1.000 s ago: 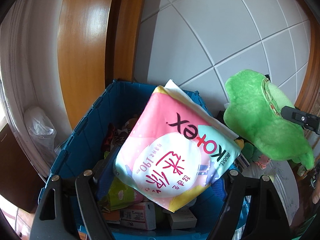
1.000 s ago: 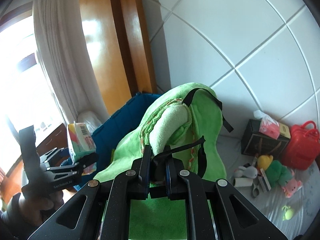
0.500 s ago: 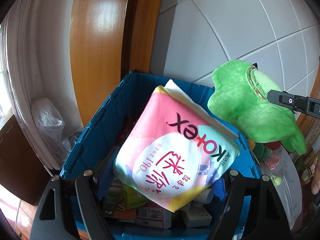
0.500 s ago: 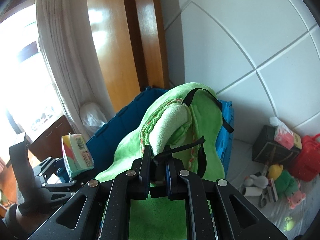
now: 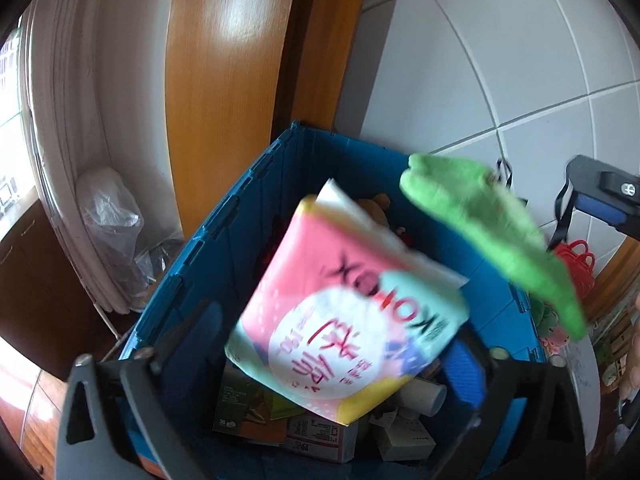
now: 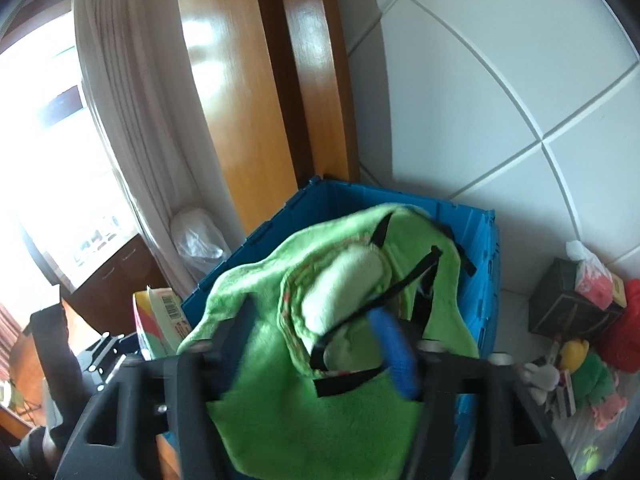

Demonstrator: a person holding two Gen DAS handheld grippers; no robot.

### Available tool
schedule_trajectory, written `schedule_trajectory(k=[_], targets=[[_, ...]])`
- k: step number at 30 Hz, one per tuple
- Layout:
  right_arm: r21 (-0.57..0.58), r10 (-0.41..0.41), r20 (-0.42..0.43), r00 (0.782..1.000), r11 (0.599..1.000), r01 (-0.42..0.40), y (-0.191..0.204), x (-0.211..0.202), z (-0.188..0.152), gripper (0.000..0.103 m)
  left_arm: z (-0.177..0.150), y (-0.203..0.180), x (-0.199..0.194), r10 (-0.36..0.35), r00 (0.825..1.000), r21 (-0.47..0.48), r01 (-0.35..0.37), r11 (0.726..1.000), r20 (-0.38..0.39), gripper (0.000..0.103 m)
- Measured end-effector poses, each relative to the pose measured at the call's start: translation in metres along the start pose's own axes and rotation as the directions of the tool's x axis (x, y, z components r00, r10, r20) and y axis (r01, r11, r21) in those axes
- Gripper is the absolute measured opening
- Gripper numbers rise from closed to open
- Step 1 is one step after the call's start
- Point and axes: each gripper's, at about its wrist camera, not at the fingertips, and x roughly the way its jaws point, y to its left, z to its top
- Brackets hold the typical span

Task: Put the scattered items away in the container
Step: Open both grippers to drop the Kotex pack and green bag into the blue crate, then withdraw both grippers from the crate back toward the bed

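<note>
Your left gripper [image 5: 328, 364] has just been spreading its jaws and now stands wide, its fingers well clear of the pink sanitary-pad pack [image 5: 344, 320], which sits blurred between them above the open top of the blue crate [image 5: 224, 240]; the pads no longer press on it. Your right gripper [image 6: 320, 344] has likewise just been opening: its jaws are parted, and the green plush backpack [image 6: 248, 360] lies loose between them, draped over the near rim of the blue crate with its black straps showing. From the left wrist view the same backpack appears as a green smear over the crate's right-hand wall, with the tip of the right gripper beyond it at the frame's right edge. Inside the crate, under the pack, lie small cartons and a white tube-shaped bottle [image 5: 424, 394]. To the right of the crate, on the white surface by the tiled wall, you have a dark tissue box [image 6: 572, 304], a red bag [image 6: 624, 328] and a huddle of small plush toys [image 6: 584, 372]. To the left of the crate a clear plastic bag [image 5: 112, 216] stands against the white curtain [image 6: 132, 128].
</note>
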Motion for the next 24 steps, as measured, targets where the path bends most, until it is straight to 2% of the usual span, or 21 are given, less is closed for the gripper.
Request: schedule_trajectory(k=[1,7,12,18,24], targets=[[0.005,-0.004,0.009,1.000,1.000,0.004,-0.002,-0.002,-0.001,0.103,-0.002,0.000,0.002,0.000,1.000,0.002,0.000,1.000,-0.010,0.103],[0.032,-0.023,0.021,1.000,0.999,0.023,-0.017,-0.020,-0.011,0.103,-0.006,0.000,0.000,0.025,1.000,-0.018,-0.025,1.000,-0.016,0.103],[0.040,-0.040,0.034,0.999,0.998,0.039,-0.026,-0.038,-0.023,0.103,-0.008,-0.009,-0.005,0.010,1.000,-0.012,-0.011,1.000,-0.005,0.103],[0.037,-0.037,0.061,0.997,0.999,0.034,-0.033,-0.066,-0.044,0.103,-0.014,-0.035,-0.016,-0.013,1.000,0.028,0.012,1.000,0.017,0.103],[0.035,-0.041,0.049,0.998,0.999,0.040,-0.054,-0.087,-0.072,0.103,-0.023,-0.070,-0.028,-0.018,0.999,0.046,0.017,0.999,0.030,0.103]])
